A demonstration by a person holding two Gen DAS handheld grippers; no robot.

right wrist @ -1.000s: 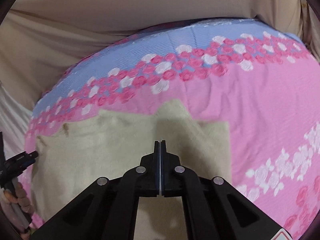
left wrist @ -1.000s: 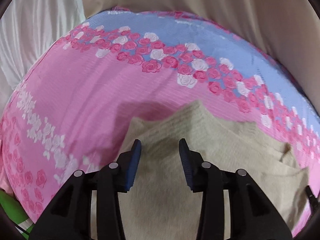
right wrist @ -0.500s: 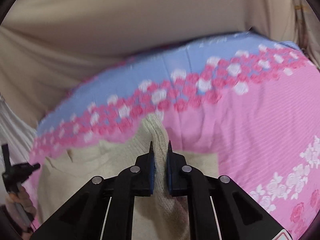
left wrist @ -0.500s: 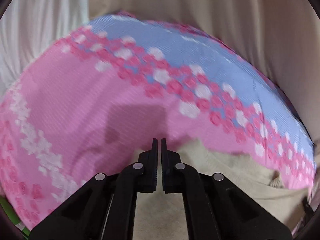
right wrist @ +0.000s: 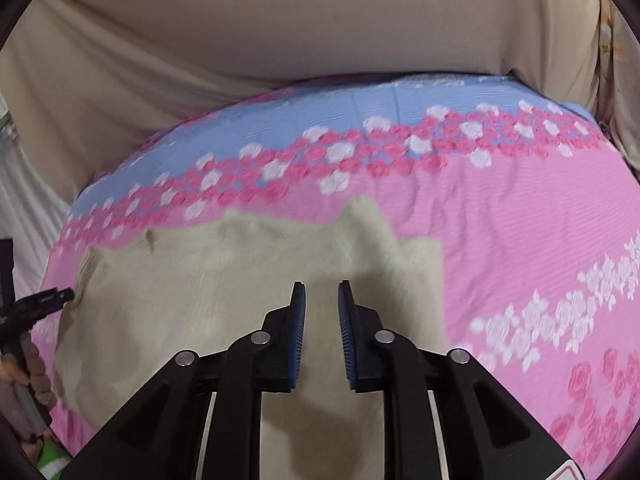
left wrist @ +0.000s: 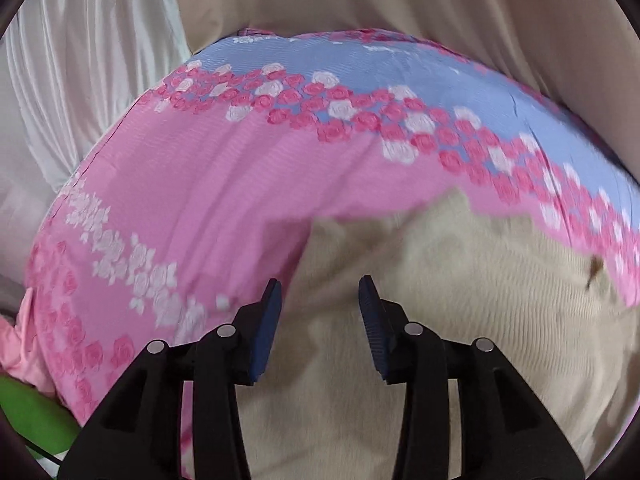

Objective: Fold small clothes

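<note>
Knitwear (right wrist: 224, 304), a beige ribbed piece, lies spread flat on the pink sheet (right wrist: 500, 240), with a small brown mark (right wrist: 151, 237) near its far left edge and a pointed flap (right wrist: 362, 216) poking out along its far edge. In the left wrist view the same knitwear (left wrist: 460, 300) fills the lower right, its near-left edge beside the left gripper (left wrist: 319, 312). That gripper hangs over the cloth with jaws parting to a moderate gap and nothing caught between the pads. The right gripper (right wrist: 322, 300) hovers above the middle of the garment, jaws narrowly apart and widening, also gripping nothing. The sheet carries a band of pink and white roses (right wrist: 340, 156) under a blue strip (right wrist: 320, 108). Beige drapery (right wrist: 280, 32) hangs beyond. At the right view's left edge, a hand (right wrist: 34, 364) holds the other tool's handle.
</note>
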